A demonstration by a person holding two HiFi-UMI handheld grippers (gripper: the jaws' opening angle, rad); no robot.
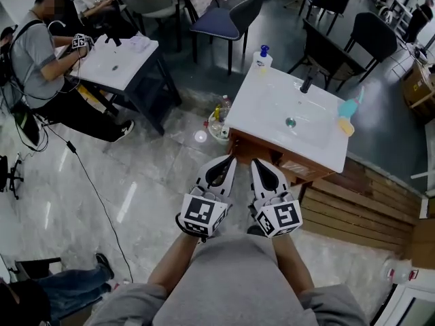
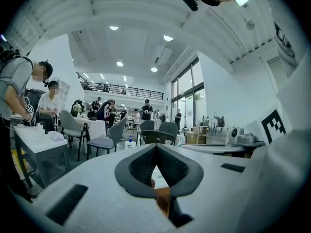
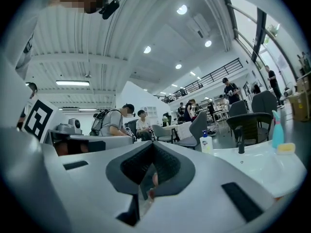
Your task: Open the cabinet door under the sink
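Cabinet [image 1: 257,148] head view, faucet [image 3: 240,141] right gripper view

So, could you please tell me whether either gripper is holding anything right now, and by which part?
Nothing is held. The left gripper and the right gripper both have their jaws together with nothing between them.

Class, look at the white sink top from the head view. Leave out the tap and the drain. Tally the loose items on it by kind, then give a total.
Pump bottle: 1
Teal bottle: 1
Yellow sponge: 1
Total: 3
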